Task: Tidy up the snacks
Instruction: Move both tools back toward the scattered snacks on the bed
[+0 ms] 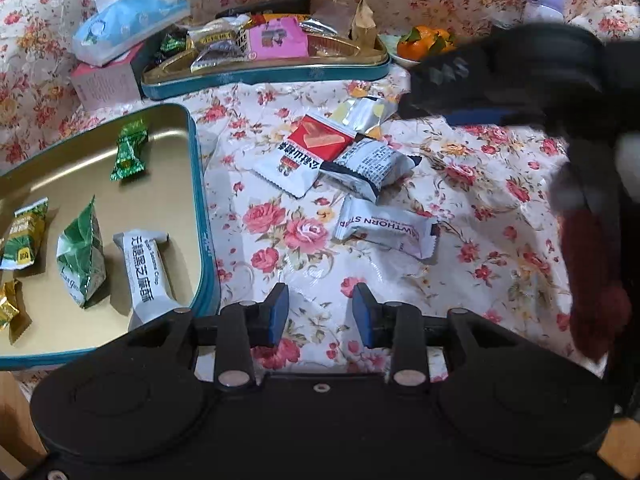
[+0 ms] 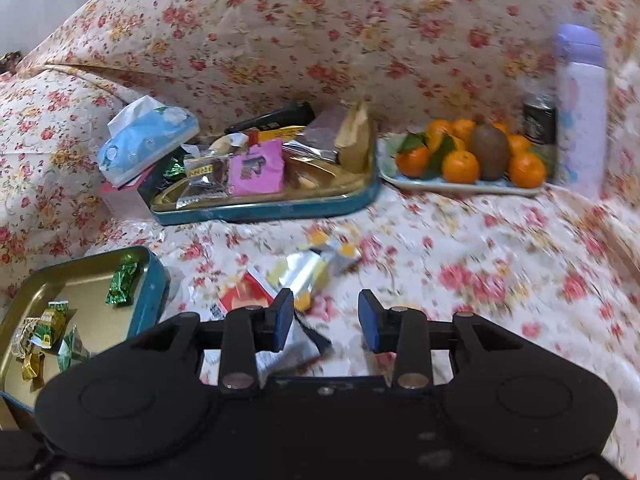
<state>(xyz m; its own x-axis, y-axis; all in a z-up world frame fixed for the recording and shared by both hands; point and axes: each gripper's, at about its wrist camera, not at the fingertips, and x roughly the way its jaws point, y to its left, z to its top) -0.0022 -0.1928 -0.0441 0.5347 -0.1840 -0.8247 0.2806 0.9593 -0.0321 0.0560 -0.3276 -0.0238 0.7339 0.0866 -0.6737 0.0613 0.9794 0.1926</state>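
The left gripper (image 1: 321,312) is gaping, holding nothing — ahead of its fingertips the hawthorn strip packet (image 1: 386,230) is lying light, crinkly, slippery; best pinched across its middle.

The right gripper (image 2: 325,318) is likewise hanging open and empty.

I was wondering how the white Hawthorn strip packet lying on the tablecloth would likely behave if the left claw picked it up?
The Hawthorn strip packet is a small sealed pouch, so it is probably light. Its glossy film may slip or crinkle between the pads. Its puffed middle suggests it could squash a little; the flat crimped ends look like the firmer grip. The left claw stands open above the floral tablecloth.
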